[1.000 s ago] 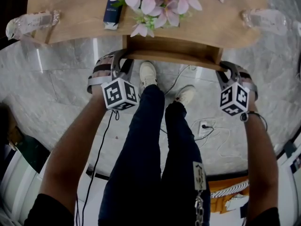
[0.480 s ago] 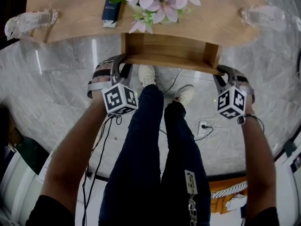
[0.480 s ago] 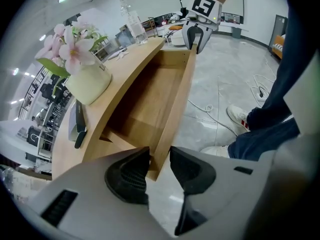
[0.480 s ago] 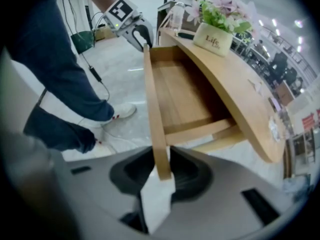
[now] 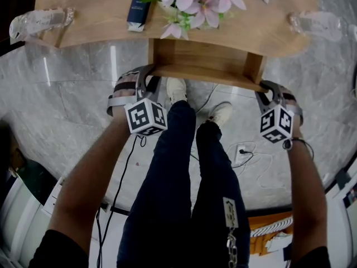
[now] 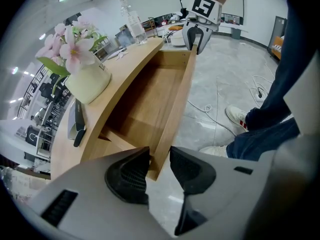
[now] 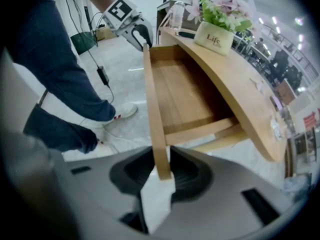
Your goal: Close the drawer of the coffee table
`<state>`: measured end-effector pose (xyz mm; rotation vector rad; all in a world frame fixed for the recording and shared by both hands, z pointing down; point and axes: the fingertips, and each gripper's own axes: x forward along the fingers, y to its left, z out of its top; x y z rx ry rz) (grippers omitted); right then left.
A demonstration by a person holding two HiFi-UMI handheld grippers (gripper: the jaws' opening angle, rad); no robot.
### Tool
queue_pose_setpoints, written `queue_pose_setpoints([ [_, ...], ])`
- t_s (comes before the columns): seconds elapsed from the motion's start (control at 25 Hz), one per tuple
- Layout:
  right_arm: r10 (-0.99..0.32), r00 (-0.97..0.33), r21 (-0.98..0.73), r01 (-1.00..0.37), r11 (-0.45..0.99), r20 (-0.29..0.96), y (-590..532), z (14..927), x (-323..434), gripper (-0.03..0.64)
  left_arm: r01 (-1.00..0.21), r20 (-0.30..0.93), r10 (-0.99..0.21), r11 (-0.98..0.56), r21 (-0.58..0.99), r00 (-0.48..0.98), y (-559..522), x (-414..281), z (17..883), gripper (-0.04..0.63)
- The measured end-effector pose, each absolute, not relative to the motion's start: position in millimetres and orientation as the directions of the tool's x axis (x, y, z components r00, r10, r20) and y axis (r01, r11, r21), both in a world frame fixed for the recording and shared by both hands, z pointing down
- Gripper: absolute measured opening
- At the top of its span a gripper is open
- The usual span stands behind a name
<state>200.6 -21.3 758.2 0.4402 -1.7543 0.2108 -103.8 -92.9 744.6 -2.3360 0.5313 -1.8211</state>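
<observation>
Barely anything has shifted: left gripper (image 5: 146, 81) at 9 o'clock and right gripper (image 5: 267, 90) at 3 o'clock each pinch the pulled-out drawer (image 5: 203, 60) by its front edge, floor (image 5: 67, 94) open around them.

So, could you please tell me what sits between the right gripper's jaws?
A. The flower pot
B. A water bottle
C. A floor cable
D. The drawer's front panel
D: in the right gripper view, the right gripper has the drawer's front panel clamped between its jaws, at one end of the pulled-out drawer.
</observation>
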Motion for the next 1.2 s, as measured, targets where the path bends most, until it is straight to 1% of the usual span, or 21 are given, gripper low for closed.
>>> queue_pose_setpoints([
  [0.72, -0.165, -0.164, 0.088, -0.397, 0.913, 0.973, -12.9, 760.7, 198.5, 0.112, -0.185, 0.915, -0.337, -0.936, -0.299, 0.223, -84.3, -105.3, 746.1, 0.147],
  [1.2, -0.178, -0.161, 0.1, -0.399, 0.911, 0.971, -17.7, 751.3, 202.4, 0.112, -0.138, 0.921, -0.3, -0.952, -0.273, 0.25, -85.8, -101.6, 736.8, 0.146],
])
